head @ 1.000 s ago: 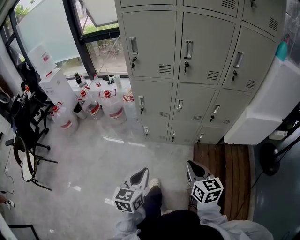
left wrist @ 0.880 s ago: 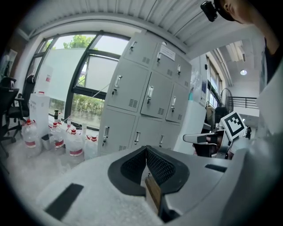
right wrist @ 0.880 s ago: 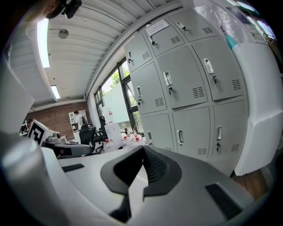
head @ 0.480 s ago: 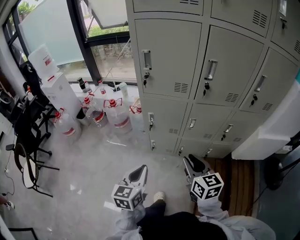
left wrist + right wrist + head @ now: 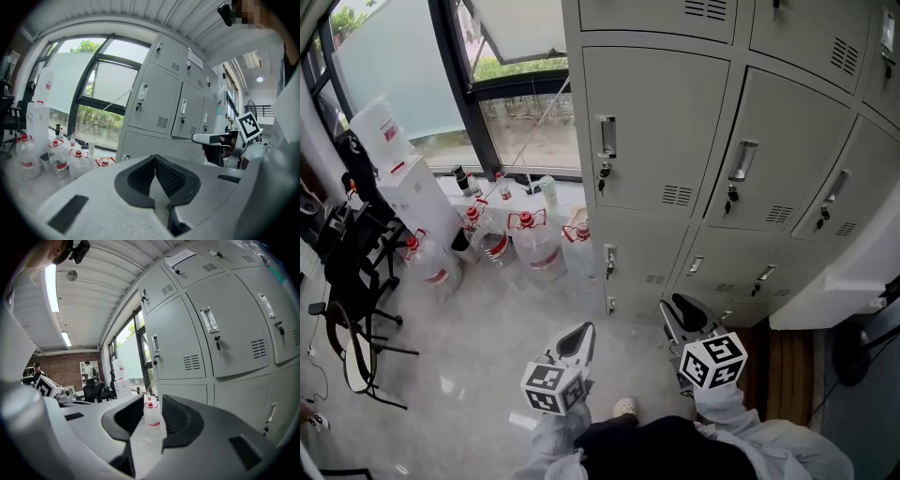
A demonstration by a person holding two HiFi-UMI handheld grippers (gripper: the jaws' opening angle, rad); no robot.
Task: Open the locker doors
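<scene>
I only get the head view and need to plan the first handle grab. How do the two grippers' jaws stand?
Observer: The left gripper is shut, its pads meeting at the tips with nothing between them.
Operator: And the right one?
Observer: The right gripper has its jaws apart and opening. It holds nothing; a bottle on the floor shows far beyond the gap.
Operator: Anything on the top row?
Observer: One top-row door bears a paper label.

Bright daylight thru window (image 5: 525, 112), fisheye edge distortion
</scene>
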